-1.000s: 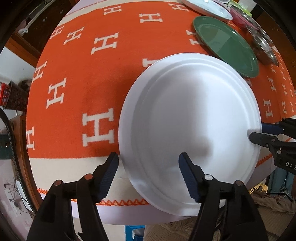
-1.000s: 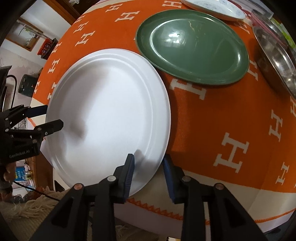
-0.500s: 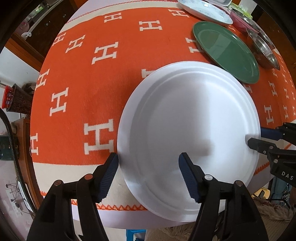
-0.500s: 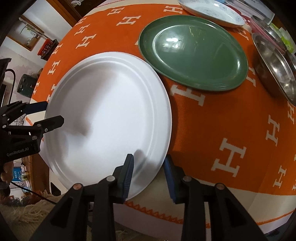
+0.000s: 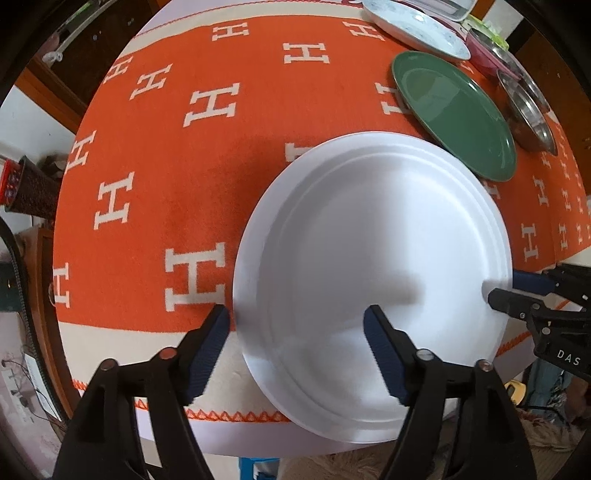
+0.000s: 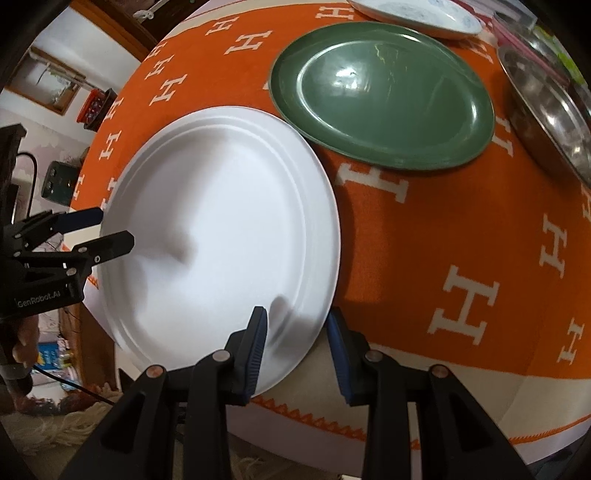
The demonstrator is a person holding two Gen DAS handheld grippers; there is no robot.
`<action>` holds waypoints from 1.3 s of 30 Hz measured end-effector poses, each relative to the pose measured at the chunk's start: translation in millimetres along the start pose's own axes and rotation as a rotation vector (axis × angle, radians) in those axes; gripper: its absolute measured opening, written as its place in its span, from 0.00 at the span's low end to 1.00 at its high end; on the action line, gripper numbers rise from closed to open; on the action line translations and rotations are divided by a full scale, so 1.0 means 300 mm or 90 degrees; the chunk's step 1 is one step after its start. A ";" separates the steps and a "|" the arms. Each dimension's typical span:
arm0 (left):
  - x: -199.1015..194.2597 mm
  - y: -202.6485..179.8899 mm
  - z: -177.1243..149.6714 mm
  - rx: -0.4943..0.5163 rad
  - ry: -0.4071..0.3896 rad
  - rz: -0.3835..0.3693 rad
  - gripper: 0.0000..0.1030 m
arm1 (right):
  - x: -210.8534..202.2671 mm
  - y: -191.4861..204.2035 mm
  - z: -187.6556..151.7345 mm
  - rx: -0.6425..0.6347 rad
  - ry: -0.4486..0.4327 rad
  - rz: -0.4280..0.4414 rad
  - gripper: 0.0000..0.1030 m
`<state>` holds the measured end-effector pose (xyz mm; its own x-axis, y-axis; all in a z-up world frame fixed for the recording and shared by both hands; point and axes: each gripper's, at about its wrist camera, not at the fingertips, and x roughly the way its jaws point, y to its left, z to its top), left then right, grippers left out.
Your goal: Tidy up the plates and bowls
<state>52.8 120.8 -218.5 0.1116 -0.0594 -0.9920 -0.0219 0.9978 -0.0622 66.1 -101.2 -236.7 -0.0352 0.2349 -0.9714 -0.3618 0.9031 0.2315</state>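
**White plate straddled at the counter's near edge**

While I look down both wrist cameras, the large round white plate [image 5: 373, 280] lies on the orange blanket with white H letters [image 5: 192, 155] that covers the counter, and its near part juts out past the blanket's cream border. My left gripper [image 5: 297, 349] points straight down over the plate's left rim; its jaws are opening, with the rim between them, one blue pad outside the edge over the blanket and the other over the plate's inner surface, and I see neither pad pressing on it. My right gripper [image 6: 297, 349] straddles the opposite rim, one pad over the plate's face and one just outside its edge; the jaws stand narrow, but a gap shows on both sides, so I read it as released rather than clenched. Beyond the white plate, just beside its far rim, sits a dark green oval plate [image 6: 382, 92]. Farther back lies a pale patterned plate [image 5: 413, 27], and to the right of the green one a shiny metal bowl [image 5: 528, 110]. In the right view a hand [image 6: 22, 343] holds the left gripper's handle.
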 end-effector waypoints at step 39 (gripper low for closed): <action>-0.462 -0.219 0.212 0.115 -0.216 -0.009 0.78 | -0.432 -0.075 0.050 0.034 -0.202 -0.013 0.33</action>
<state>102.0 65.4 -69.9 0.4333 -0.0902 -0.8967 0.1533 0.9878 -0.0253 92.8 -146.4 -115.1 0.2670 0.3096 -0.9126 -0.3092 0.9244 0.2231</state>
